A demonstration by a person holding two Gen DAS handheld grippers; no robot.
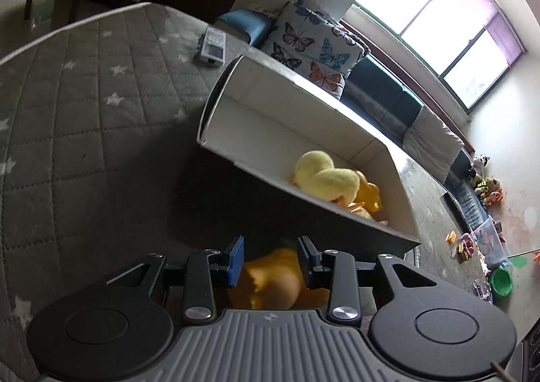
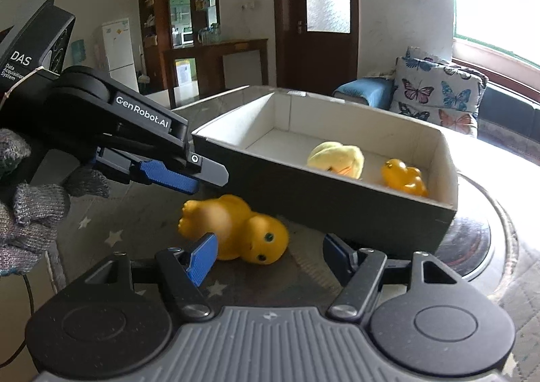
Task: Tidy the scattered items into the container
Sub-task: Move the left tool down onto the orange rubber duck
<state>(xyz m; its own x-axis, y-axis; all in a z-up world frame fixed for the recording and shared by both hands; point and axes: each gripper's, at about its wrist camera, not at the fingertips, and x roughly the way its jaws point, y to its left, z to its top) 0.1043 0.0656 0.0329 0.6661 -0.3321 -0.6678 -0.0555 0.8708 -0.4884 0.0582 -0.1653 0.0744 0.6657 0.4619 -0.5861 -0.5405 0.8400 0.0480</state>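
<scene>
While the left gripper (image 1: 270,258) hangs just above the grey quilted star-patterned mat (image 1: 84,118), its blue pads (image 1: 236,255) stand apart on either side of a glossy yellow rubber duck (image 1: 270,280); whether they touch it I cannot tell from here. Just beyond sits the long white-lined cardboard box (image 1: 216,102), a pale yellow plush duck (image 1: 324,179) and a small orange rubber duck (image 1: 369,194) inside.

From the right wrist view, the right gripper (image 2: 270,257) is spread wide and holds nothing, one blue pad (image 2: 202,262) just in front of the rubber duck (image 2: 236,228), which lies on its side against the box's dark outer wall (image 2: 337,206). The left gripper (image 2: 182,179) reaches in above the duck, held by a grey knitted glove (image 2: 30,210).
</scene>
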